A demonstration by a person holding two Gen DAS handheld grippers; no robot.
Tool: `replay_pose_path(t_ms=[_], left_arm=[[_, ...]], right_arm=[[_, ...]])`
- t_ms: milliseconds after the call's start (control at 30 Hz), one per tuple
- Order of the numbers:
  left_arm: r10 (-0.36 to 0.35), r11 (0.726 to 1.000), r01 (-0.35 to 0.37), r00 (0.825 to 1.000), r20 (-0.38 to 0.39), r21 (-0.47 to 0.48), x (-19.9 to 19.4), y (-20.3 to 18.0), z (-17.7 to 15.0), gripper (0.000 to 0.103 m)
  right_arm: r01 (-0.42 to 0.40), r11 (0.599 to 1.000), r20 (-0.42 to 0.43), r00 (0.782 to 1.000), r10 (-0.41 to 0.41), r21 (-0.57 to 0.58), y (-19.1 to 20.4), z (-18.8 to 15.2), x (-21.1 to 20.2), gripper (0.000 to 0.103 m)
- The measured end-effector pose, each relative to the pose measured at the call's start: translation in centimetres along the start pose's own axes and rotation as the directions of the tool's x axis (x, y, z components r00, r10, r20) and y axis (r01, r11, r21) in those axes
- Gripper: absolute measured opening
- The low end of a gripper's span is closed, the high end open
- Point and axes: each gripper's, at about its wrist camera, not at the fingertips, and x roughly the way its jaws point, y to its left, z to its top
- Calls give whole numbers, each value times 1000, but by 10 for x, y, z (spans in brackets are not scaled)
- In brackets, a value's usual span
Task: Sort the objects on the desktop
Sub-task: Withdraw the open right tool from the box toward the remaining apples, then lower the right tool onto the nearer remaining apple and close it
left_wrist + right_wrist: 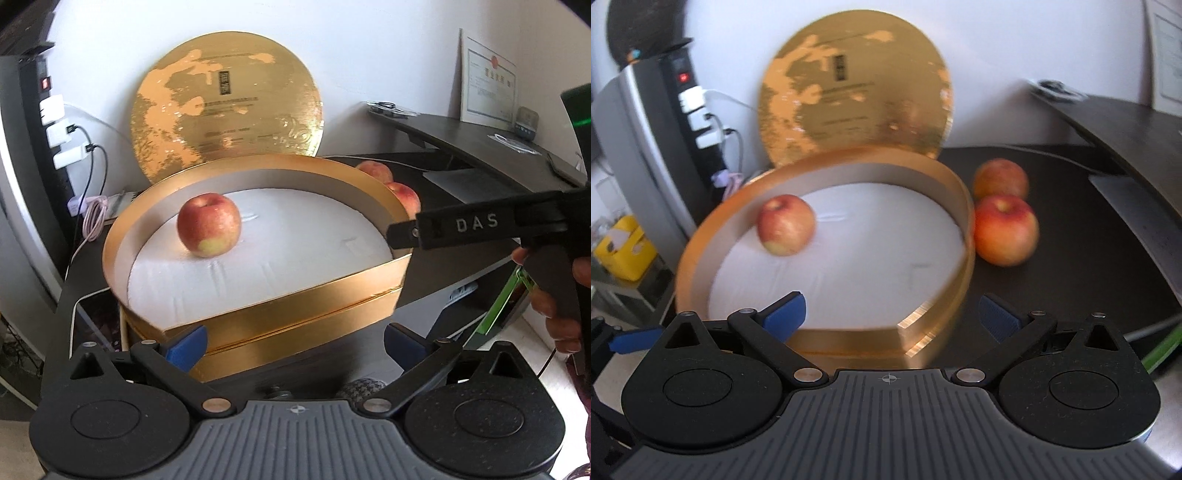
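Apples sit half-hidden behind gold box; each gripper spread, empty.

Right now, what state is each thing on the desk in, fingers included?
Round gold box: open, lid off.
Gold lid: upright behind the box, apparently against the wall.
Apple in the box: resting on the white liner, not held.
Two apples on the desk: outside the box, right of it.
Left gripper: fingers open, empty.
Right gripper: fingers open, empty.

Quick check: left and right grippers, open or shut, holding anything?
Left gripper: open, holding nothing.
Right gripper: open, holding nothing.
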Motion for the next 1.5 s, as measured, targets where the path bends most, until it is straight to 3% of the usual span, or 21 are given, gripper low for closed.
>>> replay_pose_path(t_ms=[200,967,1200,1500], left_arm=[[15,1000,-15,1000,-1,3,4,-7,5,102],[-50,999,50,999,-17,-19,24,-6,9,102],[-61,998,62,997,39,-14,27,1,17,102],[-67,997,67,998,12,-21,46,1,23,102]], right_arm=[[14,999,-1,1000,-14,32,-14,-10,-7,102],[52,995,-27,998,-49,85,-35,-12,7,102],[95,987,34,994,-100,131,-51,0,11,102],[99,978,79,990,-115,182,-100,21,43,98]])
